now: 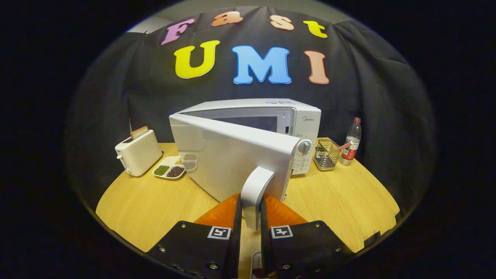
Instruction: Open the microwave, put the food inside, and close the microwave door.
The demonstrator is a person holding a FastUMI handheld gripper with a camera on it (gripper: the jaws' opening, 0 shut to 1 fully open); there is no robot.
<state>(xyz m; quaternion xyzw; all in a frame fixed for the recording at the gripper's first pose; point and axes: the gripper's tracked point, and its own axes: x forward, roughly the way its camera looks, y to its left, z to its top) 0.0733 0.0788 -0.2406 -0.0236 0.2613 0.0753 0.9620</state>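
A white microwave (271, 112) stands on the round wooden table (341, 201). Its door (228, 155) is swung partly out toward me, hinged on the left. The white door handle (254, 193) sits between my two fingers, and my gripper (251, 205) is shut on it. Part of the dark oven cavity (267, 123) shows behind the door's top edge. A white divided plate of food (169, 168) with green and dark beans lies on the table, left of the door, beside the toaster.
A white toaster (138, 155) with a slice of bread in it stands at the table's left. Right of the microwave are a wire basket (326, 155) holding a striped straw and a plastic bottle (352, 142).
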